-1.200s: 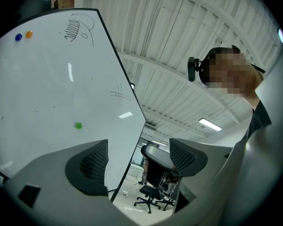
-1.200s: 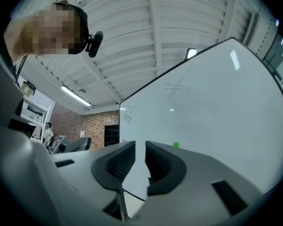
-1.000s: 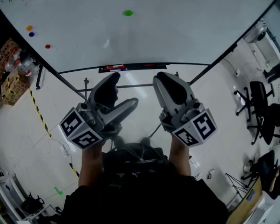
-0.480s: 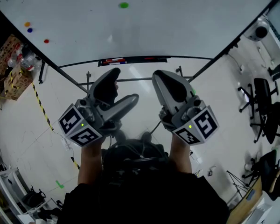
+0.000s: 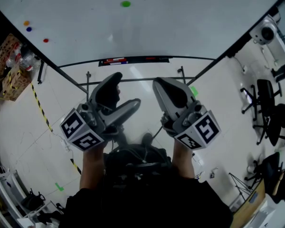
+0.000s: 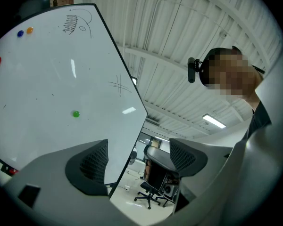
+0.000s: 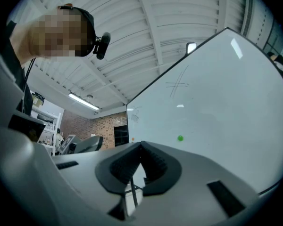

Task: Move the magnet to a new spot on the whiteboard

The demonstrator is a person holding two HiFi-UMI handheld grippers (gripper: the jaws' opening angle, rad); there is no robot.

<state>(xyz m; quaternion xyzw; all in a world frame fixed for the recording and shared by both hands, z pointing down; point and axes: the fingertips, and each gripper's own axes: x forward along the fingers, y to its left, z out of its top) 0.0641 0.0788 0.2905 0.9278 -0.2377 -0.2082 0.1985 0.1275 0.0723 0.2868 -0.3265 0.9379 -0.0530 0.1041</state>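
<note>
The whiteboard (image 5: 190, 18) stands ahead of both grippers, and a green magnet (image 5: 126, 4) sticks near its middle. The green magnet (image 6: 75, 113) also shows on the whiteboard (image 6: 47, 74) in the left gripper view, and the same green magnet (image 7: 180, 138) on the whiteboard (image 7: 226, 102) in the right gripper view. My left gripper (image 5: 128, 88) is open and empty, well short of the board; its jaws (image 6: 137, 157) stand wide apart. My right gripper (image 5: 159, 82) has just been closing with nothing between its jaws, and its pads now meet (image 7: 141, 148).
Orange (image 5: 26, 23), blue (image 5: 29, 29) and red (image 5: 45, 40) magnets sit at the board's left. A marker tray (image 5: 133, 60) runs along its lower edge. Office chairs (image 5: 263, 103) stand at the right, cardboard boxes (image 5: 9, 77) at the left, striped tape (image 5: 38, 109) on the floor.
The board and its magnets have slid slightly upward in the head view. Both grippers stay at about the same place in front of the person.
</note>
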